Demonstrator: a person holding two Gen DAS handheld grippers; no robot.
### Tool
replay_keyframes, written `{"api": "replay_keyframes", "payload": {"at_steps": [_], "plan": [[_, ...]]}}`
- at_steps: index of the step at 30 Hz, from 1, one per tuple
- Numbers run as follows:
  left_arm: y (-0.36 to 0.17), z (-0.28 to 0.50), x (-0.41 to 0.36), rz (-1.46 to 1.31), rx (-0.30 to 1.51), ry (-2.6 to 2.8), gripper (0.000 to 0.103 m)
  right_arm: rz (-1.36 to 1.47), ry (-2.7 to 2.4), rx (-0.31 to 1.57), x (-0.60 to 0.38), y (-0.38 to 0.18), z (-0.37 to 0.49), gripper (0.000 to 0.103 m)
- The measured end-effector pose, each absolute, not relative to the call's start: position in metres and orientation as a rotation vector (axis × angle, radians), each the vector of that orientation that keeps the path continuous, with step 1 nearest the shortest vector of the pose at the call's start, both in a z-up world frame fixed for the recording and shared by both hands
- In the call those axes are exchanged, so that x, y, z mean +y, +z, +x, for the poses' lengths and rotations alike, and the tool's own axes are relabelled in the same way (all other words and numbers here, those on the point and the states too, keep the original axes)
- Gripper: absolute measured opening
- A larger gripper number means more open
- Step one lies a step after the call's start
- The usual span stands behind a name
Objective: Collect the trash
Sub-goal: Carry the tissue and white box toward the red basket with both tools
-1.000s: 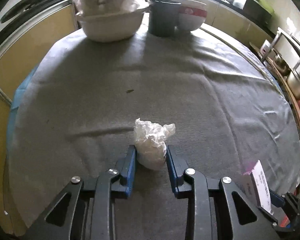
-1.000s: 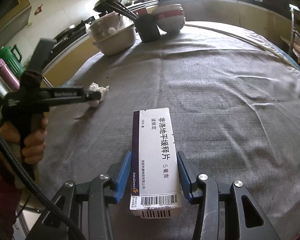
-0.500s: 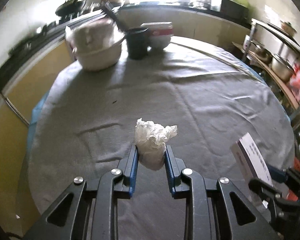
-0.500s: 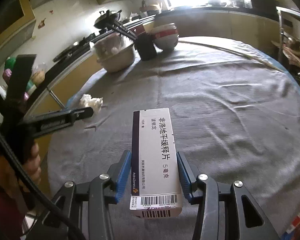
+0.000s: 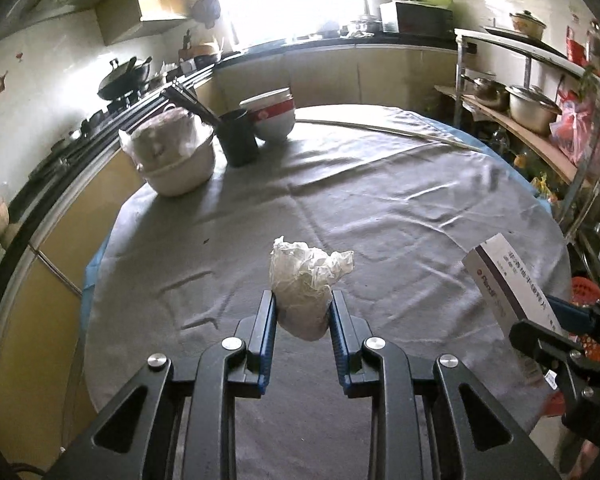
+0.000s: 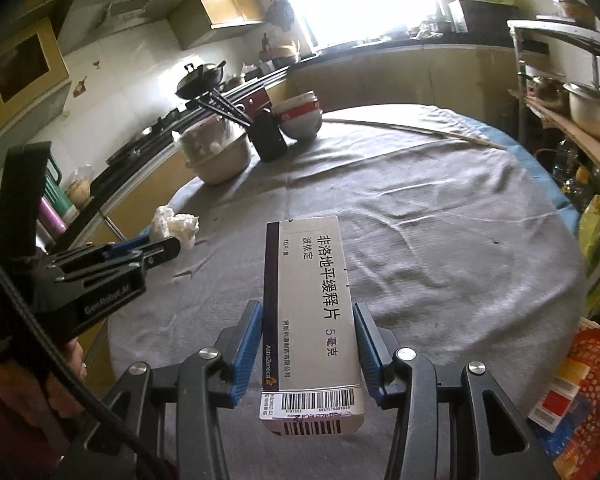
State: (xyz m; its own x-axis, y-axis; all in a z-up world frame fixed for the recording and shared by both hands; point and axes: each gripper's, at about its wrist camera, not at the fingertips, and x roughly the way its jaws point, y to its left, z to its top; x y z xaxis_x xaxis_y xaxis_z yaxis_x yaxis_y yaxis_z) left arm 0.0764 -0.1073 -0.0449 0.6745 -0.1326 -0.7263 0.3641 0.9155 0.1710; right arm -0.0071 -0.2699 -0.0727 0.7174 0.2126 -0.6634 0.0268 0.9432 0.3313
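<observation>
Jaws of both grippers pinch trash, held clear above the desk (image 5: 380, 208).

Left gripper (image 5: 302, 312) clamps a crumpled white tissue (image 5: 306, 280) between its blue pads; right gripper (image 6: 307, 336) squeezes a white medicine box (image 6: 312, 308), whose barcode end sticks out behind the jaws. Bowls (image 5: 272, 114) sit far ahead.

- Two grippers: left (image 5: 302, 312), right (image 6: 306, 332).
- One crumpled tissue (image 5: 306, 280).
- One medicine box (image 6: 310, 304).
- One round table (image 5: 400, 208) with one grey cloth.
- One dark cup (image 5: 238, 138) of chopsticks.
- One stack of red-and-white bowls (image 5: 272, 116); how many bowls cannot be told.
- One covered basin (image 5: 172, 156).
- One wok (image 6: 200, 76).
- One orange basket (image 6: 580, 356).
</observation>
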Motion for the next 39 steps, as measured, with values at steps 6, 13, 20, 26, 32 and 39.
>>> {"api": "replay_keyframes", "payload": {"at_steps": [6,13,20,26,32,39], "plan": [[-0.042,0.063,-0.118,0.336,0.772,-0.292,0.027,0.350,0.097,0.754,-0.277,-0.072,-0.021,0.048],[-0.042,0.056,-0.125,0.347,0.771,-0.292,0.027,0.366,0.093,0.756,-0.283,-0.074,-0.028,0.048],[-0.044,0.051,-0.132,0.358,0.775,-0.300,0.027,0.390,0.079,0.743,-0.292,-0.074,-0.034,0.048],[-0.047,0.045,-0.145,0.381,0.781,-0.324,0.027,0.416,0.058,0.735,-0.306,-0.075,-0.046,0.048],[-0.051,0.037,-0.159,0.413,0.779,-0.346,0.027,0.445,0.038,0.744,-0.319,-0.082,-0.057,0.048],[-0.054,0.032,-0.174,0.437,0.783,-0.364,0.027,0.471,0.020,0.742,-0.331,-0.087,-0.068,0.048]]}}
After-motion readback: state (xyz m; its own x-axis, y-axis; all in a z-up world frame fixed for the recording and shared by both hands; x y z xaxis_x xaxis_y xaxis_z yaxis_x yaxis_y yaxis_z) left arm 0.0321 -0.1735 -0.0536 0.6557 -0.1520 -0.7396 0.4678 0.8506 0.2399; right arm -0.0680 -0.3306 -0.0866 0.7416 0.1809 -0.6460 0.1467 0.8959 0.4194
